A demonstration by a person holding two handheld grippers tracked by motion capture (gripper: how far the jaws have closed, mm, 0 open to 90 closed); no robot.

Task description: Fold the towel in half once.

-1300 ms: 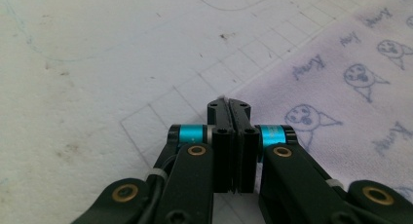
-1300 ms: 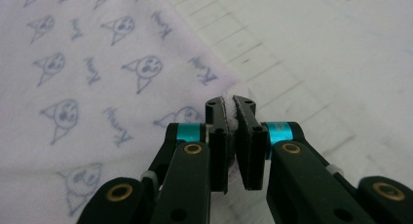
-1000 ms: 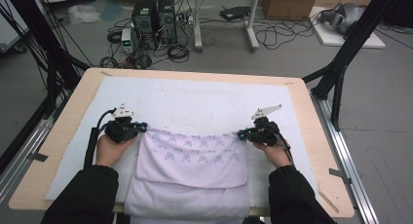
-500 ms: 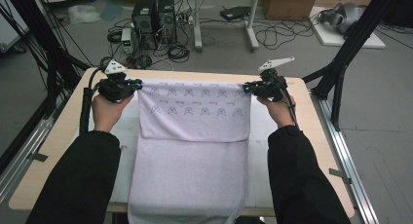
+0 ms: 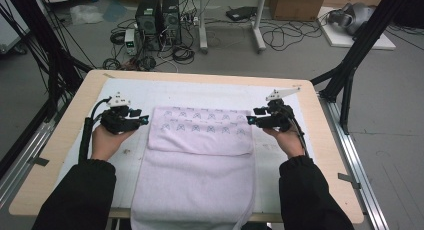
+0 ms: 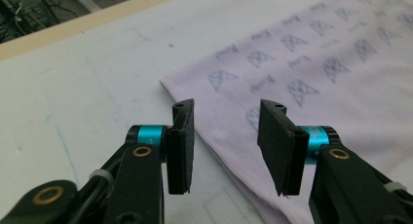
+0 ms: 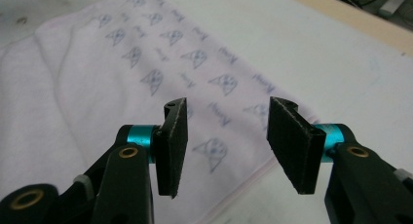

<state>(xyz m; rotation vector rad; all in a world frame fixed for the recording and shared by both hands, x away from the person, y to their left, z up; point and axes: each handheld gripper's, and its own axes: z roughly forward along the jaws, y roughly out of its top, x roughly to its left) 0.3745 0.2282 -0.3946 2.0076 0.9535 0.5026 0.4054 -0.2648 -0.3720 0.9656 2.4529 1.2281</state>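
Now that both jaw pairs have just been opening, empty, left gripper (image 5: 141, 121) and right gripper (image 5: 250, 120) have released the folded pale-lilac printed towel (image 5: 200, 155), which lies flat on the white-topped table (image 5: 310, 140), fold laid.

Towel (image 5: 200, 175) near end cut off by frame bottom.
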